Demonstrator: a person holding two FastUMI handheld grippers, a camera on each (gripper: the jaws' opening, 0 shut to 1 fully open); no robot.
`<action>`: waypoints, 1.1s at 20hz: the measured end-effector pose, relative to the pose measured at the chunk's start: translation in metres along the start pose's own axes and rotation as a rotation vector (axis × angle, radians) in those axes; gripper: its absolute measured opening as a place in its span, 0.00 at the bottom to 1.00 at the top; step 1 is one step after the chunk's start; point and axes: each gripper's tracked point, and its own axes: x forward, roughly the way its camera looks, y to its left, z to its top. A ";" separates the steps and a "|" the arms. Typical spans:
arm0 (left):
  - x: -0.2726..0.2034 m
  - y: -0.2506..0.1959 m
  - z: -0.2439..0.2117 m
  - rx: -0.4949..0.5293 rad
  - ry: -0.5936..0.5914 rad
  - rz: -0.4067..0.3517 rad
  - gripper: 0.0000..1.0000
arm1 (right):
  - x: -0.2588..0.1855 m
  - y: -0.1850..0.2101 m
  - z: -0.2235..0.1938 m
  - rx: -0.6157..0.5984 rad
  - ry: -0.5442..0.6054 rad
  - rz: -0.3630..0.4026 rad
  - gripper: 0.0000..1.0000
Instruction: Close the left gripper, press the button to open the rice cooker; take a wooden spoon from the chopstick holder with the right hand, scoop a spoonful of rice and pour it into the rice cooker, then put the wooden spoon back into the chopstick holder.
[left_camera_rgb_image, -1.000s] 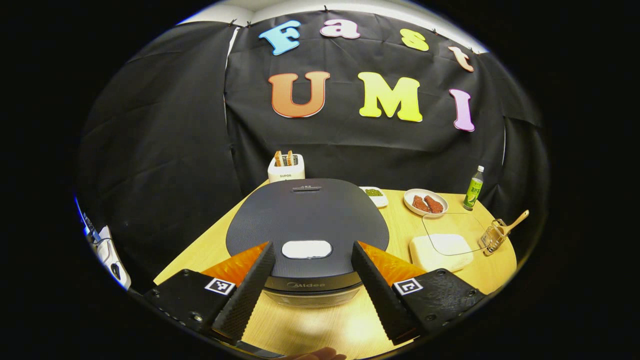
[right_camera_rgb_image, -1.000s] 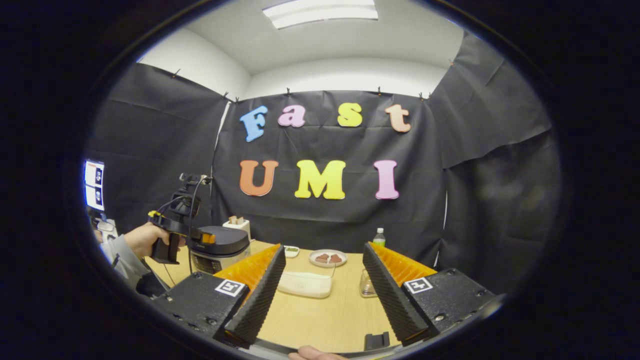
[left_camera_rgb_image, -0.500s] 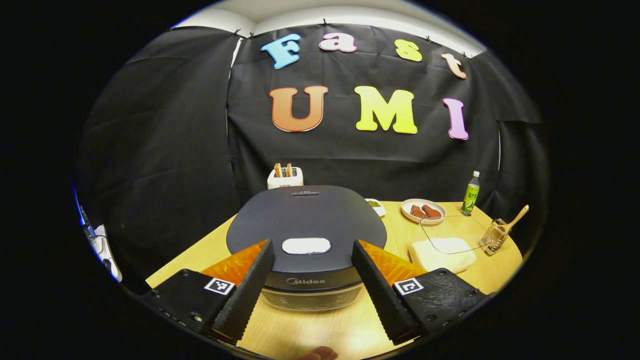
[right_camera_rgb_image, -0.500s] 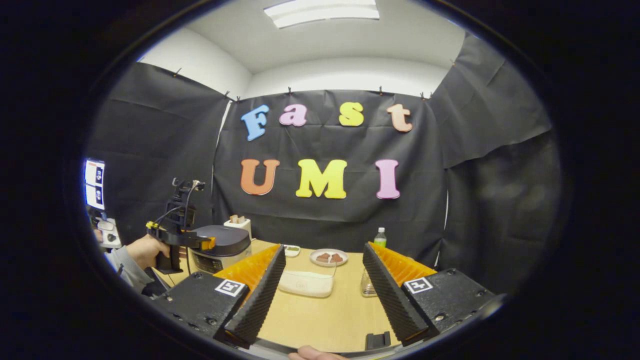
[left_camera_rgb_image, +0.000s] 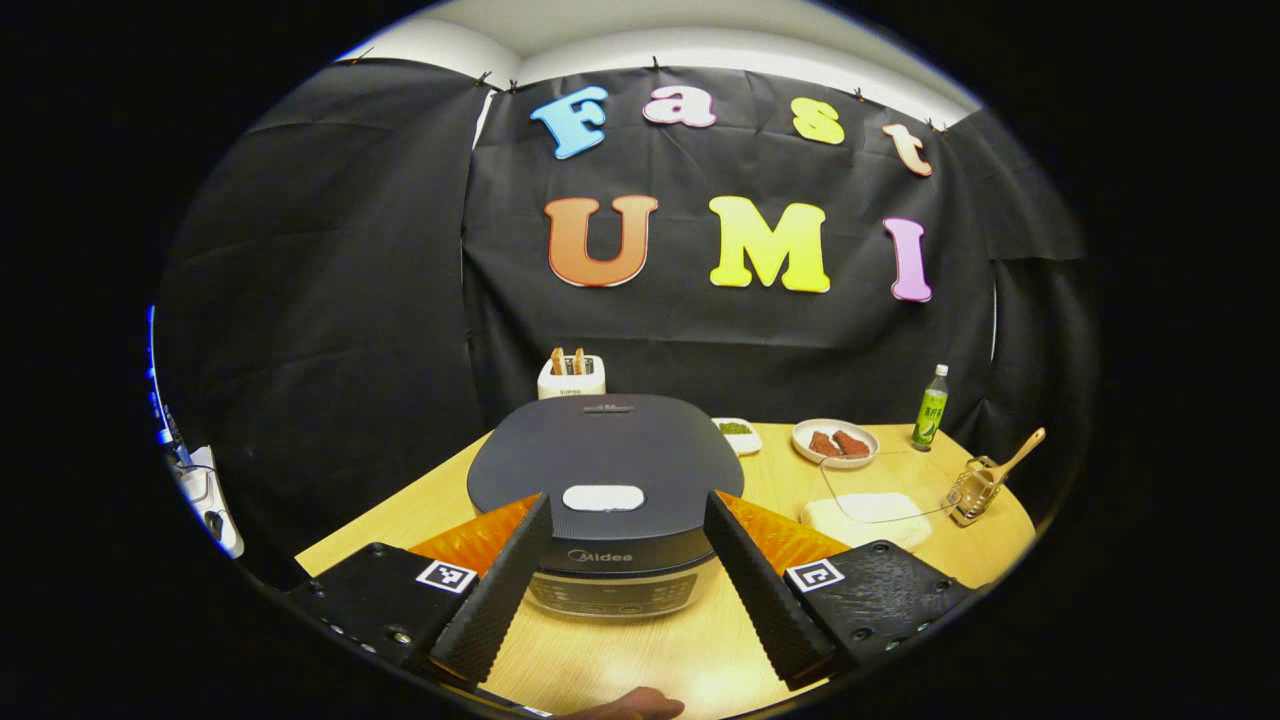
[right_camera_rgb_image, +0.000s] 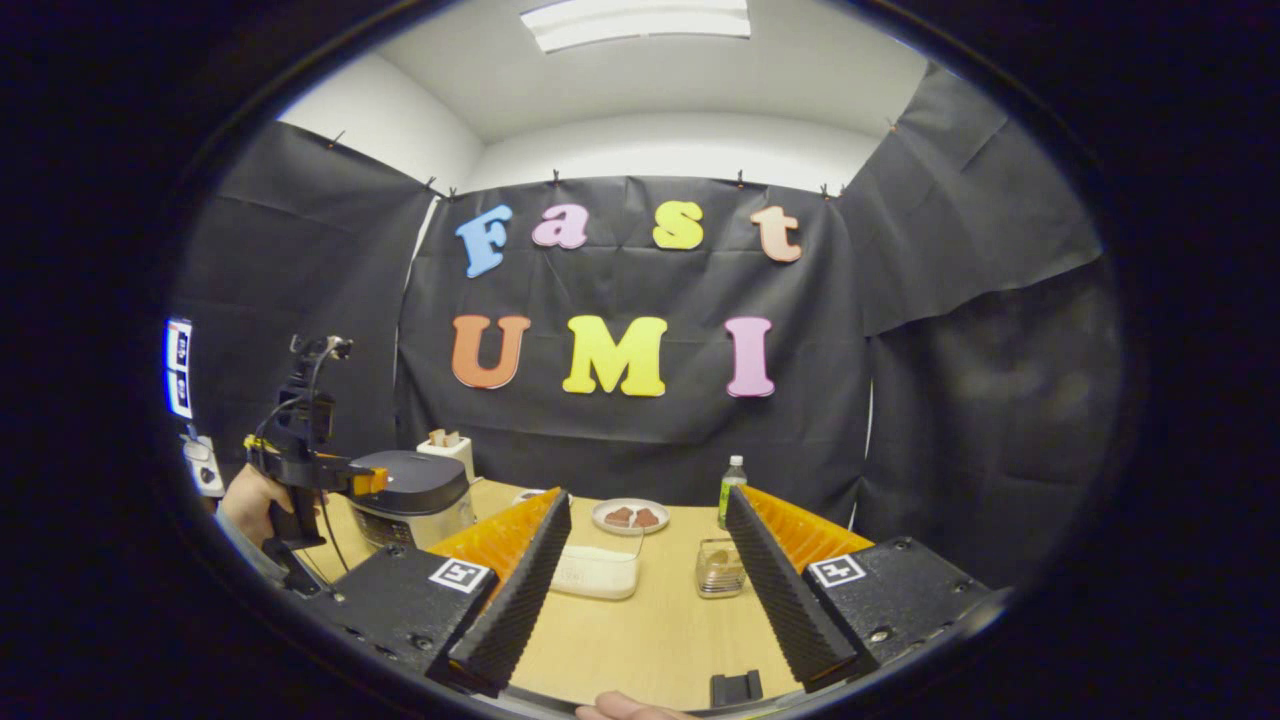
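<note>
While the cooker (left_camera_rgb_image: 606, 470) sits lid down, left gripper (left_camera_rgb_image: 625, 575) spread wide before its button (left_camera_rgb_image: 603, 497), right gripper (right_camera_rgb_image: 645, 590) also gaping, holding nothing.

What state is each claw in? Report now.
Left claw: open, holding nothing, in front of the rice cooker.
Right claw: open, holding nothing, above the table.

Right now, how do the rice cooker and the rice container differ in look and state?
The rice cooker is dark, rounded and shut, its lid down; the rice container is pale, low and boxy, its clear lid tilted up, leaving it open. The cooker is bigger. Both sit on the wooden table.
</note>
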 end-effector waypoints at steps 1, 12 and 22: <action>-0.007 -0.004 0.007 0.010 -0.022 -0.002 0.97 | 0.002 -0.002 -0.001 0.006 0.006 -0.005 1.00; -0.118 -0.061 0.061 -0.002 -0.153 -0.069 0.97 | -0.002 -0.028 0.007 0.025 -0.008 -0.068 0.95; -0.173 -0.068 0.067 0.002 -0.201 -0.061 0.96 | -0.013 -0.028 0.022 0.022 -0.022 -0.074 1.00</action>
